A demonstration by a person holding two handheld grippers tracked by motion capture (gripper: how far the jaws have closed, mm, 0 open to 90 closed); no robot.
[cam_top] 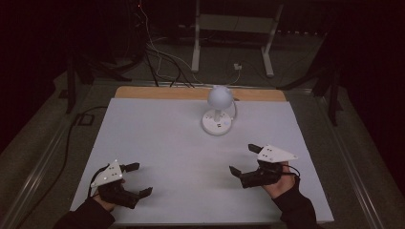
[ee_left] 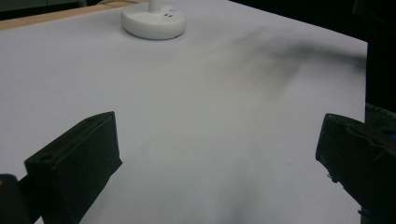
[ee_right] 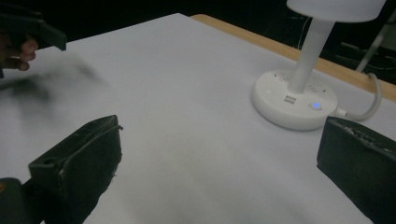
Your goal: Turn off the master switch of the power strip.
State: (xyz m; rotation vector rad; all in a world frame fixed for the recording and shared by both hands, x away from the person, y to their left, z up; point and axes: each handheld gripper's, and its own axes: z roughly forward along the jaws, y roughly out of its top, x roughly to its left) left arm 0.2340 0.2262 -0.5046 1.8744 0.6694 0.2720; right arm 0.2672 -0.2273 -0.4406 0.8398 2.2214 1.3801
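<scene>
A small white desk lamp (cam_top: 218, 109) stands on the white table (cam_top: 157, 138) toward the back, right of centre, with a round shade and a round base (ee_left: 153, 20). Its base (ee_right: 294, 99) carries sockets and a lit blue button, and a white cable leaves it on the right. My left gripper (cam_top: 136, 180) rests near the front left edge, open, with nothing between its jaws. My right gripper (cam_top: 244, 159) sits at the front right, also open and empty, and points toward the lamp. The left gripper (ee_right: 28, 30) with its hand appears far off in the right gripper view.
A wooden strip (cam_top: 157, 92) runs along the table's back edge. Behind it on the floor lie several cables (cam_top: 162, 62) and the white legs of a stand (cam_top: 229, 33). A black cable (cam_top: 71, 138) trails down the left side. The room around is dark.
</scene>
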